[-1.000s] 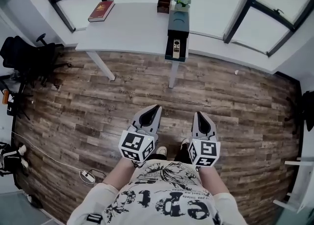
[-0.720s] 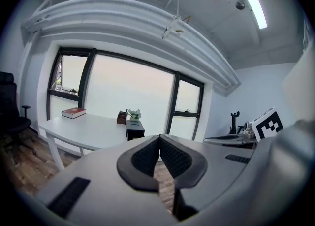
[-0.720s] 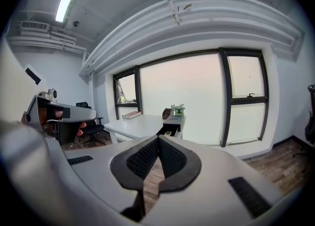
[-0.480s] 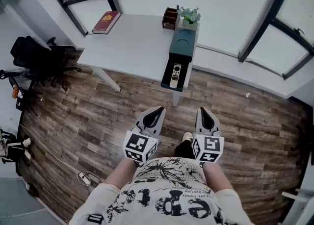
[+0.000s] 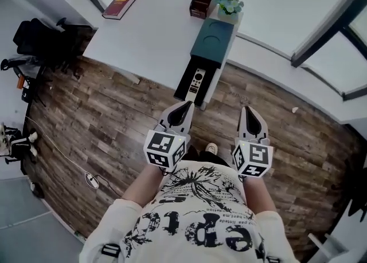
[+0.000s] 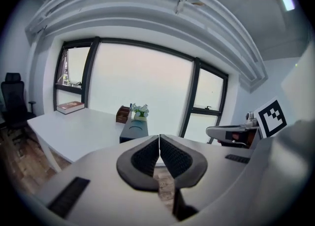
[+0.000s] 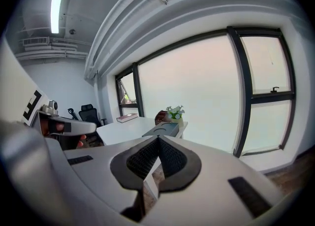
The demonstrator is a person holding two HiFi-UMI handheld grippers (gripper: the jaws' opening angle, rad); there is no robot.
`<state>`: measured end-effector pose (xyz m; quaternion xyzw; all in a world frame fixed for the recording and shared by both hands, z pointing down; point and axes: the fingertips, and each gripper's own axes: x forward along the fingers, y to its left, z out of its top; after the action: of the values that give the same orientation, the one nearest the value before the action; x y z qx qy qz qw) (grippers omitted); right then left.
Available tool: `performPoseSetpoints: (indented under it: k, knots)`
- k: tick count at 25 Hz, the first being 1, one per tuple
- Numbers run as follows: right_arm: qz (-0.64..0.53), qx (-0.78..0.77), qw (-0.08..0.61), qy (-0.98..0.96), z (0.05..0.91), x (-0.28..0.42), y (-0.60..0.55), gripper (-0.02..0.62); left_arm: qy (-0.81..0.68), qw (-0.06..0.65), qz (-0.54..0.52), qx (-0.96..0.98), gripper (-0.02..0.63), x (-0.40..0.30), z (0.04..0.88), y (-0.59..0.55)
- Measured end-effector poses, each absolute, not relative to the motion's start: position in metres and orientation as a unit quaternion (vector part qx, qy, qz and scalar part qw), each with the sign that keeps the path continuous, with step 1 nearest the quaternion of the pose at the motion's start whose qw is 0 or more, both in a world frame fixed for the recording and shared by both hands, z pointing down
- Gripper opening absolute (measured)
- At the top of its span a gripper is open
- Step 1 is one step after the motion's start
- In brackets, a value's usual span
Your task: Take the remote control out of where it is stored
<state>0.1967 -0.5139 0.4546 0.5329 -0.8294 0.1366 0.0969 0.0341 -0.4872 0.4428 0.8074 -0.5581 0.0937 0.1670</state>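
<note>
A pale remote control [image 5: 196, 79] lies in the pulled-out drawer [image 5: 184, 87] of a dark teal box [image 5: 213, 40] at the right end of the white table [image 5: 146, 32]. My left gripper [image 5: 182, 109] hangs just in front of the drawer, jaws shut with nothing between them. My right gripper [image 5: 249, 113] is further right over the floor, also shut and empty. In the left gripper view the teal box [image 6: 134, 130] stands beyond the closed jaws [image 6: 159, 138]. The right gripper view shows the box [image 7: 162, 130] past its closed jaws [image 7: 157, 139].
A red book [image 5: 121, 3] lies at the table's far left corner. A brown organiser [image 5: 200, 3] and a small potted plant [image 5: 228, 4] stand behind the box. A black office chair [image 5: 43, 41] is left of the table. A cable [image 5: 57, 153] runs across the wooden floor.
The person has stepped closer to the table: the box and open drawer now lie right in front of the left gripper. Both grippers stay shut and held low.
</note>
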Motion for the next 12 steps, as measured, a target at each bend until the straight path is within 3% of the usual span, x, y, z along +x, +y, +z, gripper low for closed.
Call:
performPoseSetpoints:
  k: [12]
  knots:
    - [0.176,0.521,0.146,-0.822,0.496,0.178,-0.581,0.003,-0.583,0.242,0.14,0.763,0.012,-0.002,0.514,-0.563]
